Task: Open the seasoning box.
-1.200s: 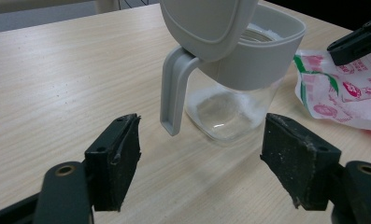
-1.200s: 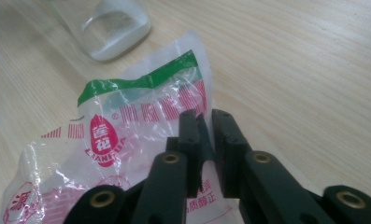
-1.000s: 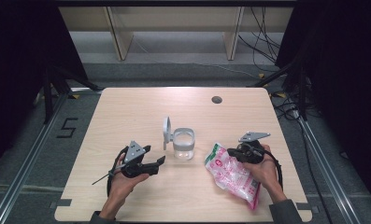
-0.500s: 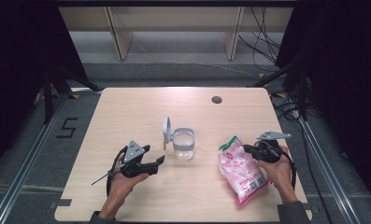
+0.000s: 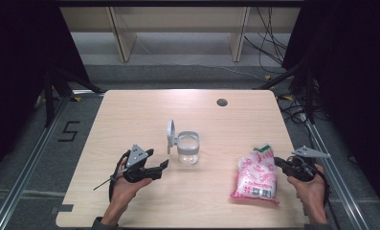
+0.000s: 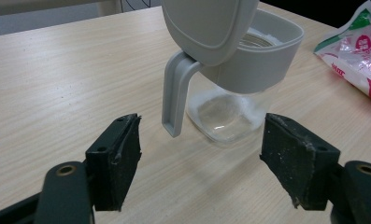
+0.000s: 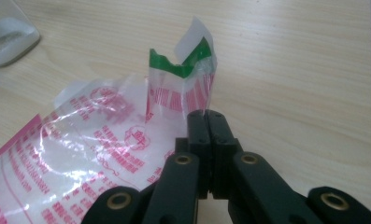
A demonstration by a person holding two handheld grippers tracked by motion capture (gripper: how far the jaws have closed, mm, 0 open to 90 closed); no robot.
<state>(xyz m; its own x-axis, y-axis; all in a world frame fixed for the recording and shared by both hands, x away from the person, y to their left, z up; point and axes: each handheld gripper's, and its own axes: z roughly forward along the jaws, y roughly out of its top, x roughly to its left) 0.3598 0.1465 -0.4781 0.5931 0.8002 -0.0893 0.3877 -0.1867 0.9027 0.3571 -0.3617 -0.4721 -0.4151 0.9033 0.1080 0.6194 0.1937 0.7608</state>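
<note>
The table (image 5: 144, 120) is the biggest thing here, a pale wooden top with a small dark round hole (image 5: 221, 102) near its far edge. It stands on a grey floor (image 5: 187, 52), with a "5" marked on the floor (image 5: 68, 131) off the table's left side, wooden shelf legs (image 5: 122, 38) behind it and a tangle of cables (image 5: 278, 33) at the back right.

The bag (image 5: 257, 175) lies on the right part of the table, a clear plastic pouch printed in pink and red with a green strip at its top. In the right gripper view that green-edged top corner stands up from the table just ahead of the jaws, while the rest of the bag lies flat.

The jar (image 5: 188, 147) stands upright near the middle of the table, well apart from the bag. It is clear with a grey collar, a grey handle hanging down one side, and its grey lid (image 5: 171, 135) flipped up and open.

The left gripper (image 6: 199, 161) rests low over the table to the left of the jar, pointing at it; its jaws stand wide apart with nothing between them, short of the jar.

The right gripper (image 7: 208, 120) sits at the bag's right edge with its jaws pressed fully together, pinching the plastic of the bag just below the raised corner
</note>
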